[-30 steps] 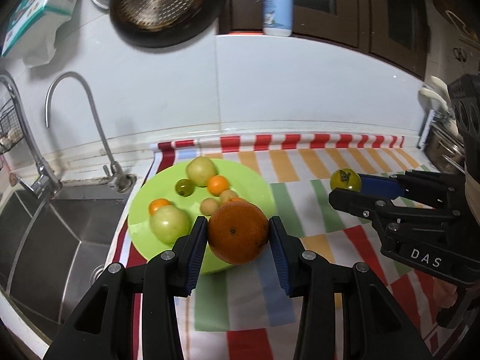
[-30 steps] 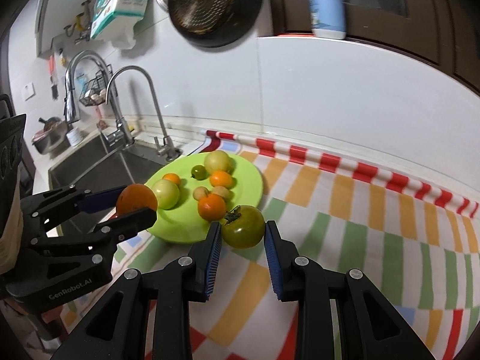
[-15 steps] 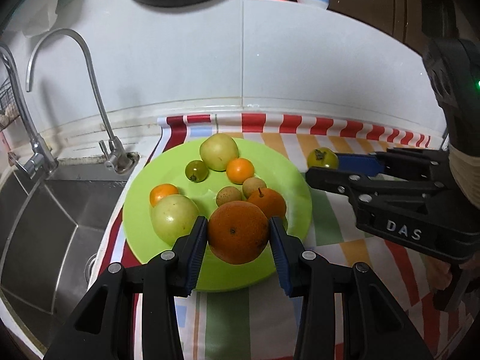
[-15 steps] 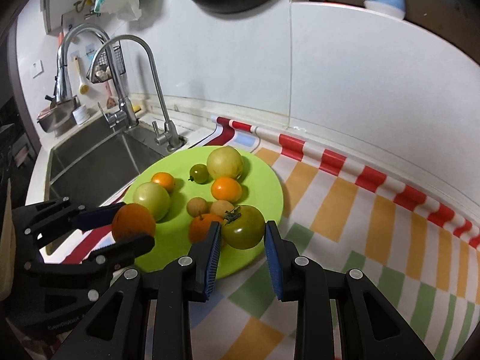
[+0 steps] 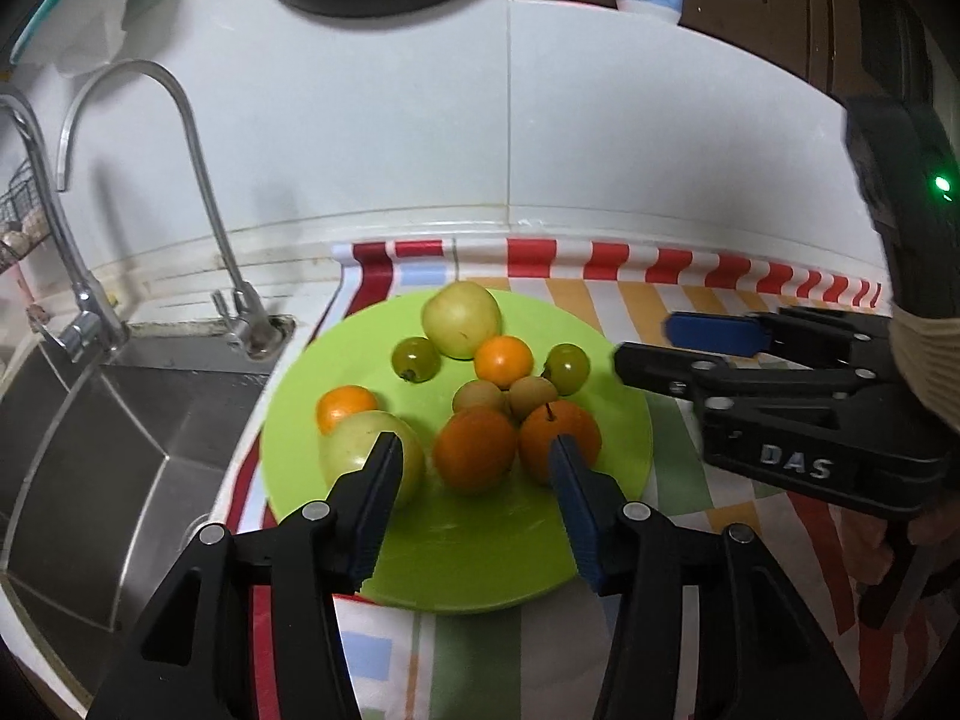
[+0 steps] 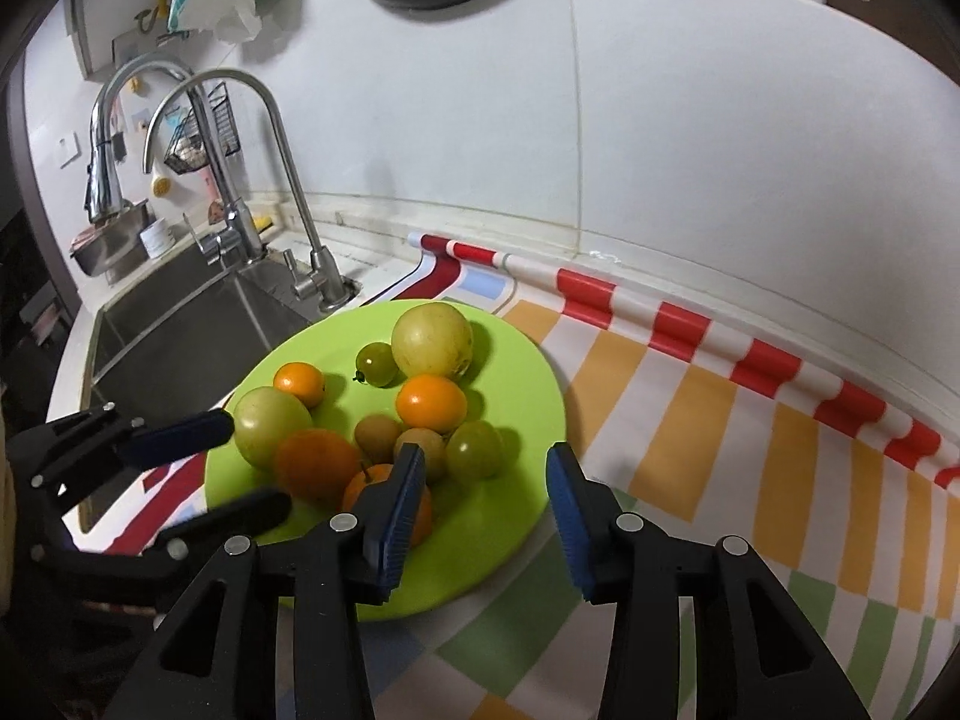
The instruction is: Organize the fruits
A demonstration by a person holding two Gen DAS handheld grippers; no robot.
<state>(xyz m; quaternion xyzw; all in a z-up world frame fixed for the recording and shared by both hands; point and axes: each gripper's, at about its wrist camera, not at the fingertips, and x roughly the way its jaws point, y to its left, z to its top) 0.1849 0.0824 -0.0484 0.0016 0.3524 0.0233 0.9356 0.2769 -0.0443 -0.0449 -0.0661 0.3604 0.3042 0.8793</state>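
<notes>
A lime-green plate (image 5: 456, 564) (image 6: 516, 372) holds several fruits. My left gripper (image 5: 474, 462) hangs over its near side with its jaws opening. A big orange (image 5: 474, 450) (image 6: 315, 462) rests on the plate between the fingers, clear of both pads. My right gripper (image 6: 486, 459) (image 5: 648, 342) is also opening. A green tomato (image 6: 474, 450) (image 5: 567, 367) sits on the plate between its pads, untouched. A second orange with a stem (image 5: 561, 435) lies beside the big one. In the right wrist view the left gripper (image 6: 252, 462) shows at the left.
A steel sink (image 5: 90, 432) with curved taps (image 5: 198, 180) lies left of the plate. The plate stands on a striped cloth (image 6: 720, 450) that runs right to the white tiled wall. A large pale green fruit (image 5: 461, 319) sits at the plate's far edge.
Both grippers came over the plate with their fruit, then spread their jaws. The big orange and the green tomato left the pads and now lie on the plate.
</notes>
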